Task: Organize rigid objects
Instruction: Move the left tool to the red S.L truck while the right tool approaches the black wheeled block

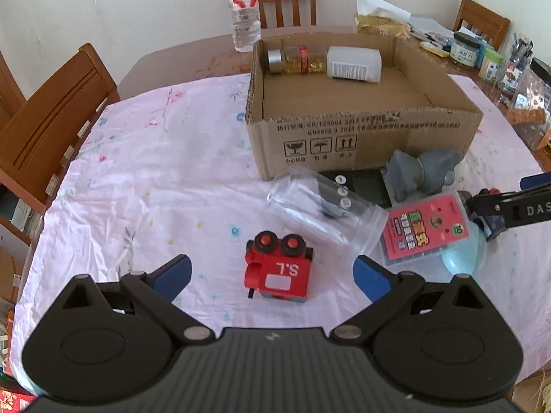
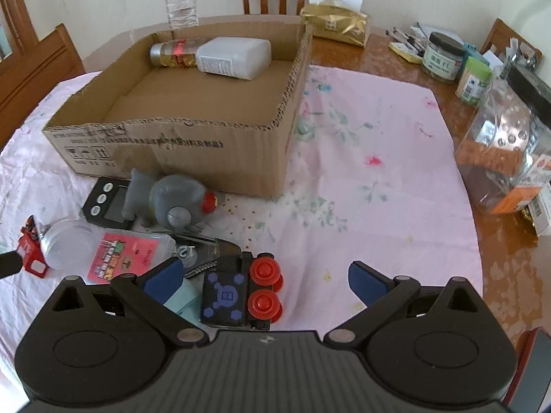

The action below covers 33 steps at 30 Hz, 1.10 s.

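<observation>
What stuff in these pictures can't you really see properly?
- Black digital scale: left wrist view, partly covered by the clear plastic jar and grey elephant toy.
- Light blue object: right wrist view, mostly hidden behind the right gripper finger and the black toy train.
- Box print: blurred, too small to read.
- Right gripper's arm: left wrist view, cut off by the edge.
</observation>
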### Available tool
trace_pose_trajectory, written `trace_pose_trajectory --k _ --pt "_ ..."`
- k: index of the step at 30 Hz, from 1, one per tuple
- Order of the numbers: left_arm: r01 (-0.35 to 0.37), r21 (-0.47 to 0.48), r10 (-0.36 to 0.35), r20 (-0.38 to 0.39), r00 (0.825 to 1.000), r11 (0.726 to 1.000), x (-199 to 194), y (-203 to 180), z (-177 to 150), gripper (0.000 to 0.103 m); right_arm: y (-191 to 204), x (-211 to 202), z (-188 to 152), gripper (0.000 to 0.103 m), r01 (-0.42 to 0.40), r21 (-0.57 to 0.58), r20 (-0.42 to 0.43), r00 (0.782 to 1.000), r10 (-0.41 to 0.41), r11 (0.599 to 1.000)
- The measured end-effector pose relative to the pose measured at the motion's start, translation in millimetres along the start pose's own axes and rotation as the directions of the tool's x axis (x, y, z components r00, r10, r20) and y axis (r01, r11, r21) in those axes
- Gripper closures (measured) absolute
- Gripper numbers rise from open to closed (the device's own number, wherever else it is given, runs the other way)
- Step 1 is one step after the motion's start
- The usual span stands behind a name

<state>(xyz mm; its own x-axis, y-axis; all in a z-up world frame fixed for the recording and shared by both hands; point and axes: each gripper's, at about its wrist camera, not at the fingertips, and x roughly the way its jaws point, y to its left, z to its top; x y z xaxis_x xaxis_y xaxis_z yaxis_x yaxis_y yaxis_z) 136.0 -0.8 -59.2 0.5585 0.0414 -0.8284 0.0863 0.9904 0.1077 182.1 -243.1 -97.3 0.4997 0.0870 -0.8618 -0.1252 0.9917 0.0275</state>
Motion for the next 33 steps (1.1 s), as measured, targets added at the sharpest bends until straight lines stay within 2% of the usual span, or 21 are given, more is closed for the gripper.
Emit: trace_pose_trajectory --k 9,15,19,24,27,29,33 --pt "0.039 0.051 -0.037 -0.026 0.999 0.998 15 2 3 0.003 -8 15 -9 0.0 0.051 0.034 -0.055 0.997 -0.049 0.998" --pt "0.071 0.063 -0.068 -0.048 0.996 0.995 28 9 0 0.003 -17 18 -15 0.0 0.147 0.014 -0.087 0.986 -0.145 0.989" --pt "0.09 0.059 -0.086 -0.058 0.995 0.994 37 14 -3 0.003 -28 22 -15 0.0 0.109 0.07 -0.101 0.99 -0.101 0.992" --pt "0.136 0.06 -0.132 -0.062 0.989 0.989 48 16 -9 0.005 -26 23 -14 0.0 0.105 0.059 -0.099 0.99 -0.099 0.993" --pt "0.154 0.064 -0.151 -0.055 0.987 0.986 51 17 -13 0.014 -25 23 -13 0.0 0.105 0.06 -0.097 0.99 -0.099 0.993" --pt "0.172 0.051 -0.169 -0.054 0.984 0.984 53 19 -14 0.023 -26 23 -14 0.0 0.104 0.058 -0.088 0.991 -0.098 0.993" --pt "0.174 0.044 -0.172 -0.037 0.984 0.984 52 21 -14 0.031 -25 21 -16 0.0 0.103 0.056 -0.073 0.992 -0.098 0.993"
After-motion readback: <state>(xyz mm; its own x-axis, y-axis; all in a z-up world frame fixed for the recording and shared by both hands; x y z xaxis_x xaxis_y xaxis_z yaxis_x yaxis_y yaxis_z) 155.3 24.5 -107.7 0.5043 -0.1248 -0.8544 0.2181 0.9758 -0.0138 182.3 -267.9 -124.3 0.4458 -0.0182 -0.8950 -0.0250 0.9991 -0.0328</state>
